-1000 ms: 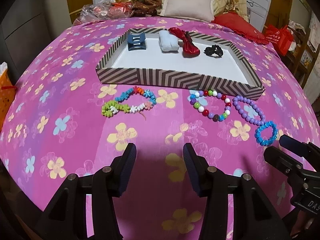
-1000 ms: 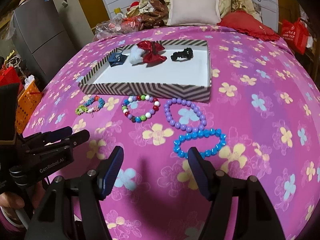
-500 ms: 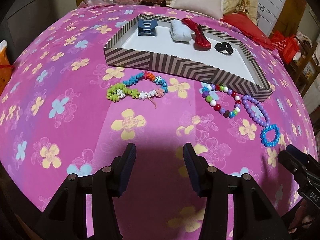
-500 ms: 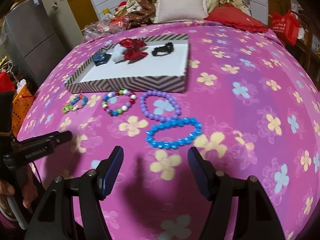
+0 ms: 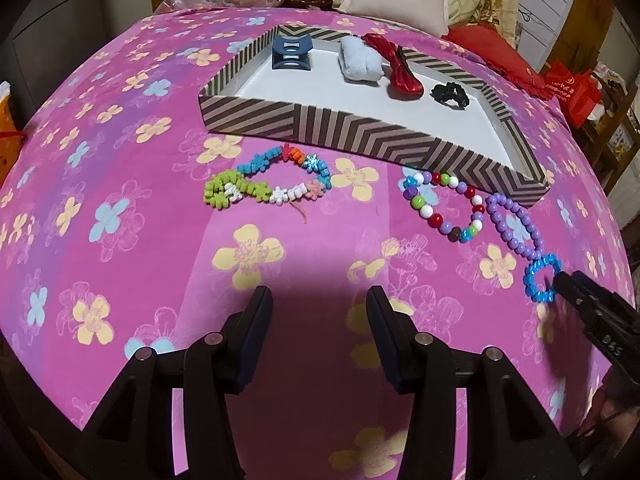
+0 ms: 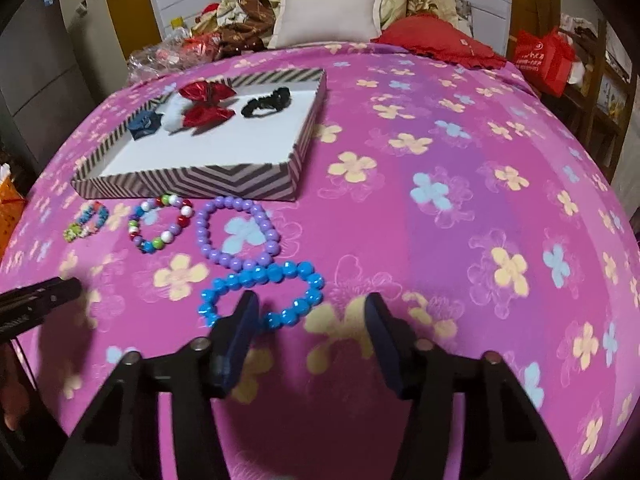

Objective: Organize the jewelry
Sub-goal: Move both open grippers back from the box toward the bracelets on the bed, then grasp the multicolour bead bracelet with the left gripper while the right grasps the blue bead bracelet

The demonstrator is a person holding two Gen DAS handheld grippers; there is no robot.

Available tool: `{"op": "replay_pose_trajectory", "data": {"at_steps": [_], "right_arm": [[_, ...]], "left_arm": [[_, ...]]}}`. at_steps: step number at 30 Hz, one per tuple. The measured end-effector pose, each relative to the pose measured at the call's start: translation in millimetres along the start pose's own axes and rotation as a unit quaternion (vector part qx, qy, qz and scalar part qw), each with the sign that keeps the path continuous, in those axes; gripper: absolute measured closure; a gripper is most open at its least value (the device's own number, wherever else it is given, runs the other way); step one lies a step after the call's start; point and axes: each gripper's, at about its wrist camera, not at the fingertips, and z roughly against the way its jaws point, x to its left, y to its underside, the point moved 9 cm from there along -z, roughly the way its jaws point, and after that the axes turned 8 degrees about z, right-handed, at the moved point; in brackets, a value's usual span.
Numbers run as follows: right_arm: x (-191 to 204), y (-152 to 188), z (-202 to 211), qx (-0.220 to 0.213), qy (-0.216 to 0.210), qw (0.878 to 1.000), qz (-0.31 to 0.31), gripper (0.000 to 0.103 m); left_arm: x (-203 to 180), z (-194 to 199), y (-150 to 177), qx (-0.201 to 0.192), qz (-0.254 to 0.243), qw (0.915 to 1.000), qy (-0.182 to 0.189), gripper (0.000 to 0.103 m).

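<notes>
Pink floral bedspread (image 6: 460, 152). Right gripper (image 6: 308, 312) spread, hovering at blue bracelet (image 6: 262, 294), lower center. Likely light, floppy, beads slippery; pinching one strand. Left gripper (image 5: 318, 308) apart, idling.

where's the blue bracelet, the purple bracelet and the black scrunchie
blue bracelet (image 6: 298, 272), right wrist view, far strand
purple bracelet (image 6: 205, 236), right wrist view, left side beads
black scrunchie (image 6: 267, 102), right wrist view, middle
</notes>
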Motion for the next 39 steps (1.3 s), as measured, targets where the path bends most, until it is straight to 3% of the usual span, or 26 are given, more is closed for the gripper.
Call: {"op": "replay_pose_trajectory", "data": {"at_steps": [5,8,14,25,32,34,35,36,37,38,39], "right_arm": [[3,-2,-4,-0.002,0.01,1.0,0.026,0.062],[4,-1,-1,0.002,0.031,0.998,0.05,0.074],[2,1,0,0.005,0.017,0.999,0.043,0.075],[2,1,-3,-0.006,0.003,0.999,0.033,0.073],[2,0,-3,-0.013,0.004,0.999,0.038,0.071],[2,0,-3,-0.016,0.004,0.999,0.04,0.071],[3,-1,-3,-0.018,0.005,0.999,0.041,0.073],[3,-1,-3,-0.019,0.007,0.999,0.043,0.077],[2,-1,-3,-0.02,0.008,0.999,0.044,0.087],[2,-2,-3,-0.023,0.003,0.999,0.041,0.094],[2,-2,-3,-0.025,-0.001,0.999,0.037,0.094]], "left_arm": [[-8,-1,-6,0.0,-0.001,1.0,0.002,0.057],[-15,-2,-12,-0.001,-0.003,1.0,0.004,0.057],[-35,-12,-25,0.008,-0.006,0.9999,0.008,0.057],[-50,-35,-44,0.02,0.035,0.9992,0.005,0.057],[-62,-42,-47,0.019,0.02,0.9996,-0.004,0.057],[-64,-41,-47,0.008,0.015,0.9998,-0.005,0.067],[-65,-42,-48,0.004,0.012,0.9999,-0.003,0.081],[-66,-42,-48,0.003,0.008,1.0,0.003,0.086],[-67,-43,-48,0.005,0.006,0.9999,0.011,0.094],[-67,-43,-48,0.007,0.007,0.9998,0.016,0.094],[-66,-43,-49,0.008,0.007,0.9998,0.019,0.095]]}}
